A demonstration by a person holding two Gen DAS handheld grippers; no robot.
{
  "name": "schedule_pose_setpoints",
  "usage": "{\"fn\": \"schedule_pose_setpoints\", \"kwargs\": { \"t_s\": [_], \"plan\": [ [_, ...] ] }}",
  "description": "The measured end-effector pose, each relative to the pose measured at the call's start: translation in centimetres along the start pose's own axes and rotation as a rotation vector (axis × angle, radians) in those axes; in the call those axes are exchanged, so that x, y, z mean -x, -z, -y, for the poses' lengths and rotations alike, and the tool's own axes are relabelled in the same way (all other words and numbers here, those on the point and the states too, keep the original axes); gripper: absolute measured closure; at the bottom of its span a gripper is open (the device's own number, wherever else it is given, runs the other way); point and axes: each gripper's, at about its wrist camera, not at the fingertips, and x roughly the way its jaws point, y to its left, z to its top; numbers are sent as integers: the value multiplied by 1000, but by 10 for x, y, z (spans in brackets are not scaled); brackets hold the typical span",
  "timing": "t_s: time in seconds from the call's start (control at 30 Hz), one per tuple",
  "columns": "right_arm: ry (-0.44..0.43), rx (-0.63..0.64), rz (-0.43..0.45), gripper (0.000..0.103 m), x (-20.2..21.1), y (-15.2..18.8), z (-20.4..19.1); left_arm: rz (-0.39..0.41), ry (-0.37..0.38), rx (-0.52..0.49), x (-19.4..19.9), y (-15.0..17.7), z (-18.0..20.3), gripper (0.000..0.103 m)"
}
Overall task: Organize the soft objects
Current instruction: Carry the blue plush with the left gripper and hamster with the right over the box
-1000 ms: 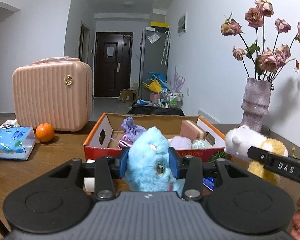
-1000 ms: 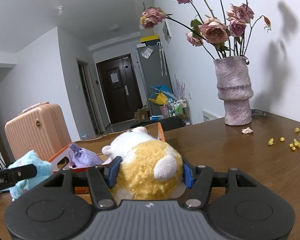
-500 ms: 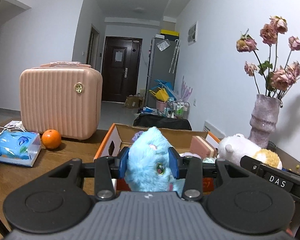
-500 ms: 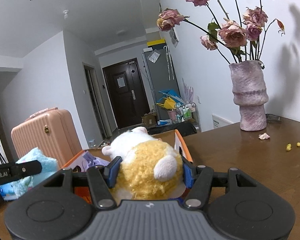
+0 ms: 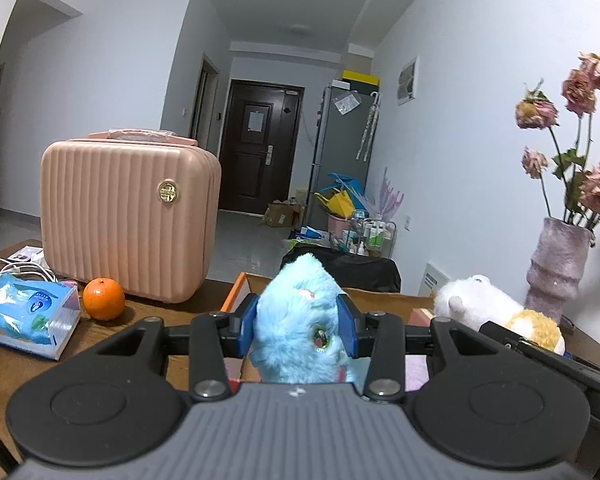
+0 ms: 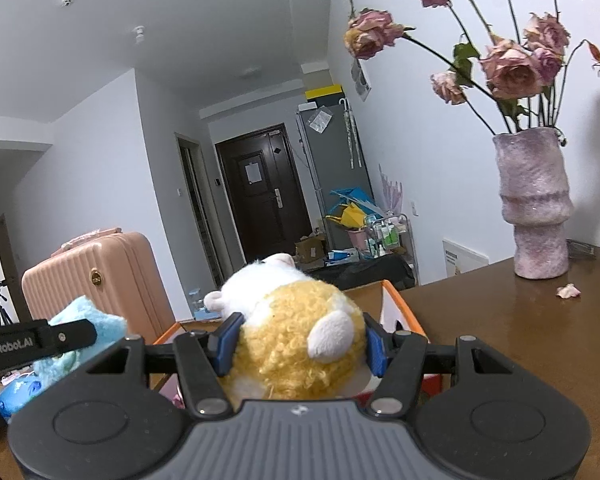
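Blue plush toy [image 5: 300,320]: fluffy, light blue, with one shiny eye; it was clamped between the two blue pads of the left hand-held gripper [image 5: 298,326], above the near edge of the cardboard box [image 5: 384,306].
Left hand-held gripper: its jaws were closed quite narrow on the blue plush toy, and the pads pressed into the fur on both sides.
Yellow and white plush toy [image 6: 296,332]: curly yellow body with white head and a white ear or paw; it was held between the blue pads of the right hand-held gripper [image 6: 296,344], also over the cardboard box.
Right hand-held gripper: its jaws stood about half open, closed on the yellow and white plush toy, which filled the whole gap.
Cardboard box: brown inside with orange edge, open on top, standing on the desk [image 6: 500,320] just under both toys; what was inside was mostly hidden.
Desk: dark brown wood.
Pink suitcase [image 5: 128,216]: ribbed, upright on the desk, to the left of the box.
Orange [image 5: 104,299]: on the desk, just in front of the suitcase.
Tissue pack [image 5: 24,316]: blue, lying beside the orange.
Vase [image 6: 534,204]: pale purple, with dried pink roses [image 6: 508,68], on the desk at the right near the wall.
Fallen petal [image 6: 568,291]: on the desk near the vase.
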Motion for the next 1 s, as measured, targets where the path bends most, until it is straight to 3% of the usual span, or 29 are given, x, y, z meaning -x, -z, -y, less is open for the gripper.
{"fn": "schedule_pose_setpoints", "kwargs": {
  "t_s": [1.0],
  "plan": [
    [9,25,-28,43,-98,-16,-19,-30,-21,-9,-103,-16,-3,61]
  ]
}}
